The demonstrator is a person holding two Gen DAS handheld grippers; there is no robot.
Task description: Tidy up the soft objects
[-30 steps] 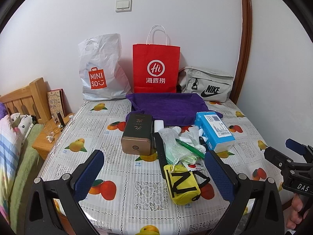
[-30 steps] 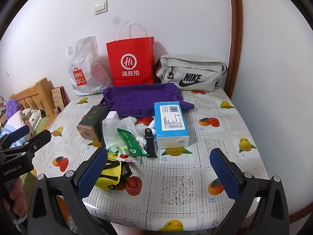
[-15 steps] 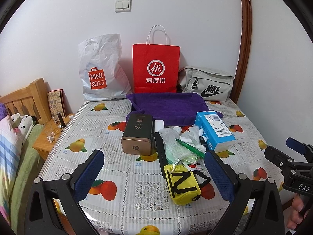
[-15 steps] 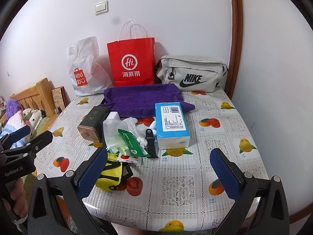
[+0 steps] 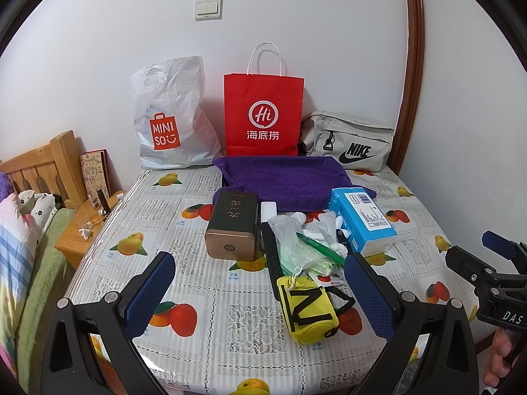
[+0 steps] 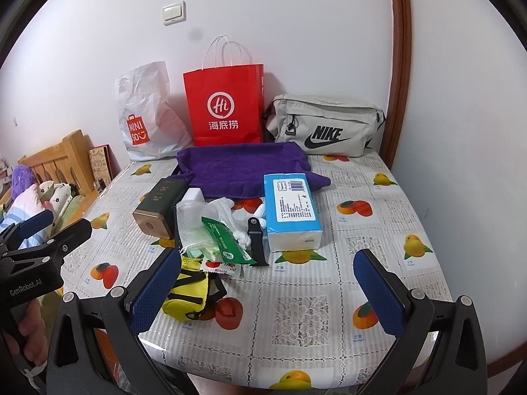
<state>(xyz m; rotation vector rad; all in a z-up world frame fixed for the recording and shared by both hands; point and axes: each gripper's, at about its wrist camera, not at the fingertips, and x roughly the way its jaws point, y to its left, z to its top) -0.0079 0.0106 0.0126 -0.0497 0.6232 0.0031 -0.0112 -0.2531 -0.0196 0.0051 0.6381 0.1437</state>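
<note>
A purple towel [image 5: 283, 181] [image 6: 243, 171] lies spread at the back of the table. In front of it sit a blue tissue pack [image 5: 362, 223] [image 6: 291, 210], a clear plastic bag with white bits [image 5: 296, 243] [image 6: 197, 223], a green packet [image 6: 227, 240] and a yellow pouch [image 5: 306, 306] [image 6: 189, 293]. My left gripper [image 5: 260, 283] hovers open over the table's front edge, the yellow pouch between its fingers but untouched. My right gripper [image 6: 266, 283] is open too, nothing in it, with the pouch behind its left finger.
A dark tin box [image 5: 232, 227] and a black watch strap [image 6: 257, 243] lie in the pile. A white Miniso bag [image 5: 168, 118], a red paper bag [image 5: 263, 115] and a grey Nike bag [image 5: 349, 141] stand against the wall. A bed and nightstand [image 5: 82, 240] are left of the table.
Both views have shifted only slightly; the right gripper drifted a little. Nothing on the table has moved and both grippers stay open.
</note>
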